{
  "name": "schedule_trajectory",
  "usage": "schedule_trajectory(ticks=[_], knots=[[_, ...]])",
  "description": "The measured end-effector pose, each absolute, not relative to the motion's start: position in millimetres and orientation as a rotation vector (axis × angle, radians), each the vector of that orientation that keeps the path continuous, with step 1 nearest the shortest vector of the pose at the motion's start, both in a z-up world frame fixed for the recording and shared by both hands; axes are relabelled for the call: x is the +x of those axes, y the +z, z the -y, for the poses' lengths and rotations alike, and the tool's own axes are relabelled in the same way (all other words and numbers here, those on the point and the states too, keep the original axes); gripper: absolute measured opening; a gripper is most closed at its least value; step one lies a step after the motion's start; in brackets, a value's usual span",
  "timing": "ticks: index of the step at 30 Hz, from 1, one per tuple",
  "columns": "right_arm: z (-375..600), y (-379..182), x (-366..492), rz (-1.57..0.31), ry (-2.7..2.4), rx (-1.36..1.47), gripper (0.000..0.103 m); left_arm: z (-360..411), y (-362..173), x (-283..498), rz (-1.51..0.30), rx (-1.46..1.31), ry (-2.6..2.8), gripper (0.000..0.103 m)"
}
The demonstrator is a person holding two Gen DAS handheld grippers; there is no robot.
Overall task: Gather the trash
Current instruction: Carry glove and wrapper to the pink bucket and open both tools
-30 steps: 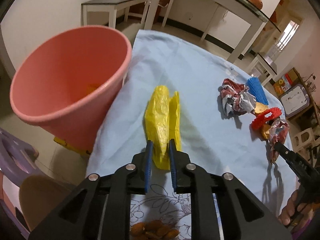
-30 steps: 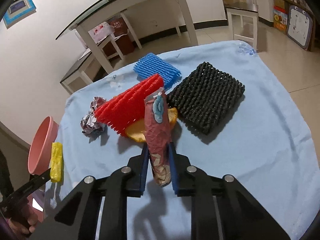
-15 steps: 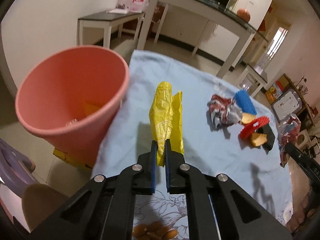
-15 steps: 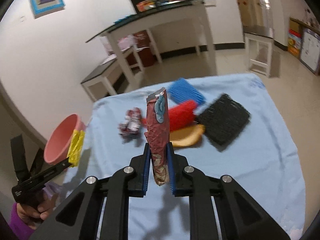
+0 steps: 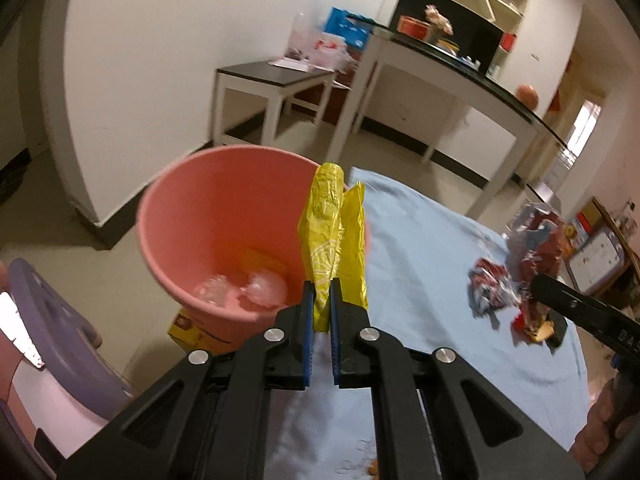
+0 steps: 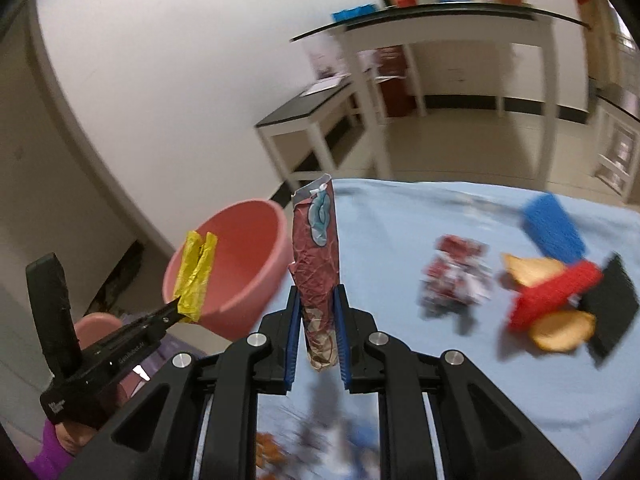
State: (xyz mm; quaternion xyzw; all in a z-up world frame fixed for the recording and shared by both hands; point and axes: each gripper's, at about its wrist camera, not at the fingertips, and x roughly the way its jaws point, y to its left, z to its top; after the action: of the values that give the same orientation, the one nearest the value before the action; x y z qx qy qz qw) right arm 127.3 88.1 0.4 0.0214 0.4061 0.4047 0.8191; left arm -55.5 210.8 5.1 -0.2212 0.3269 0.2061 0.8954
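A crumpled yellow wrapper (image 5: 334,236), judged light and limp, is pinched at its lower end by the left gripper (image 5: 321,312) beside the pink bin (image 5: 208,216). A red snack wrapper (image 6: 318,264) is clamped between the right gripper (image 6: 318,340) fingers above the bench (image 6: 460,380).

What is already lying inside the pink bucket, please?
At the bottom of the pink bucket lie crumpled clear plastic and something yellow; the yellow wrapper hides part.
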Motion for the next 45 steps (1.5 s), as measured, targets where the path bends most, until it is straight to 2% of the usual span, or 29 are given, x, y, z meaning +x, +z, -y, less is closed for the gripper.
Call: schedule_trajectory(ticks=[9, 22, 24, 26, 29, 30, 45], knots=[[-184.5, -5.6, 125.3, -0.927, 0.978, -0.004, 0.016, -260.0, 3.9, -68.9, -0.650, -0.504, 0.508, 0.007], [-247.5, -33.0, 132.5, -1.008, 0.984, -0.041, 0.022, -284.7, -16.3, -64.4, -0.680, -0.551, 0.525, 0.007], [-248.2, -36.2, 132.9, -1.015, 0.980, -0.044, 0.028, -287.5, -18.9, -64.0, -0.685, -0.560, 0.530, 0.010], [-251.5, -37.4, 137.1, -1.019, 0.980, -0.038, 0.037, -290.0, -21.1, -64.9, -0.688, -0.569, 0.537, 0.020], [-251.3, -38.3, 138.5, -1.020, 0.982, -0.035, 0.043, -292.7, -23.5, -67.0, -0.685, -0.590, 0.537, 0.034], [-250.5, -38.1, 139.4, -1.020, 0.982, -0.034, 0.044, -293.1, -23.8, -67.5, -0.684, -0.595, 0.536, 0.035], [-215.3, -22.0, 127.6, -0.984, 0.991, 0.005, 0.055, -274.4, -6.7, -73.8, -0.653, -0.623, 0.494, 0.037]])
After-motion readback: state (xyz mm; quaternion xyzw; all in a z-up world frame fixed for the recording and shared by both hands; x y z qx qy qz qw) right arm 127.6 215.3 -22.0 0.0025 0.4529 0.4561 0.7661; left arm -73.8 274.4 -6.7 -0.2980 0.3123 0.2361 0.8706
